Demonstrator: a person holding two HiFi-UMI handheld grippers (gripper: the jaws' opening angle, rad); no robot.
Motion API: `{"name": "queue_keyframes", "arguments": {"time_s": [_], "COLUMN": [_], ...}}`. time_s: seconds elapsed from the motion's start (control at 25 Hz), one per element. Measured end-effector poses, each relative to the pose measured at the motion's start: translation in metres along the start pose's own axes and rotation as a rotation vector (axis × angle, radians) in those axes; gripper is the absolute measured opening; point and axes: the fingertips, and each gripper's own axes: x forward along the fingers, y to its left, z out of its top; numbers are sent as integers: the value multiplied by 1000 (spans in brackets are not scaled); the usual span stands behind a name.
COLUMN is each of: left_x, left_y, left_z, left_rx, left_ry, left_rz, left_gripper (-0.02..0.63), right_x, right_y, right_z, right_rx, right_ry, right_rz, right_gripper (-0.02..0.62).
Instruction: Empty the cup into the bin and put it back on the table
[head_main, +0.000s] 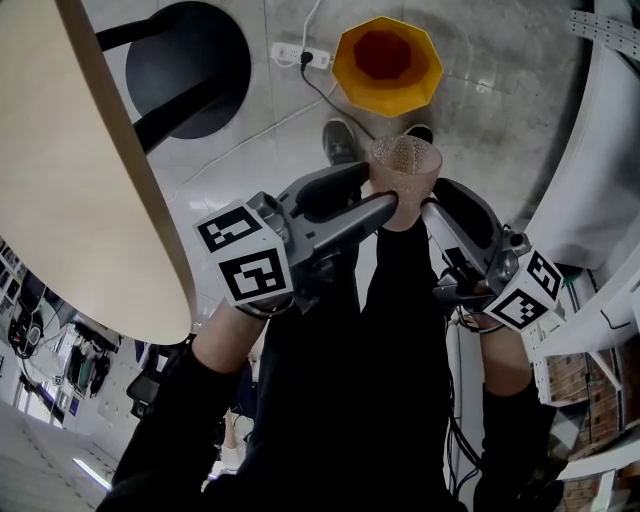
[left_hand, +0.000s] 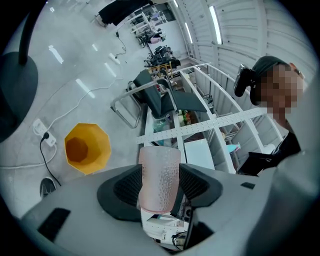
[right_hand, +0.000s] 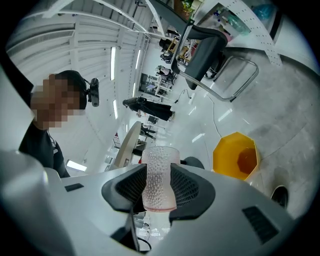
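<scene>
1. Table (head_main: 90, 150), pale, round-edged wooden top, lies off to the left.
2. Yellow many-sided plastic bin (head_main: 387, 62) sits ahead and below, mouth up.
3. Left gripper (left_hand: 160, 182) and right gripper (right_hand: 159, 186) both clamp one translucent pink dimpled plastic cup (head_main: 404, 160) from opposite sides.
4. Cup is held upright in the air, just short of the bin; contents unclear.

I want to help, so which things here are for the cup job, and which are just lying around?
For the job: cup, gripped by left claw and right claw; yellow bin; table.
Just lying about: power strip; office chair.
</scene>
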Motion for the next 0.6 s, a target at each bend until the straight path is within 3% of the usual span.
{"name": "queue_keyframes", "arguments": {"time_s": [0.6], "left_x": [-3], "left_y": [5], "left_z": [2], "left_rx": [-54], "left_ry": [-32], "left_rz": [6], "left_gripper": [236], "right_x": [3], "right_y": [-4], "right_z": [-1], "right_rx": [95], "right_ry": [-20], "right_rz": [-5], "right_gripper": [155]}}
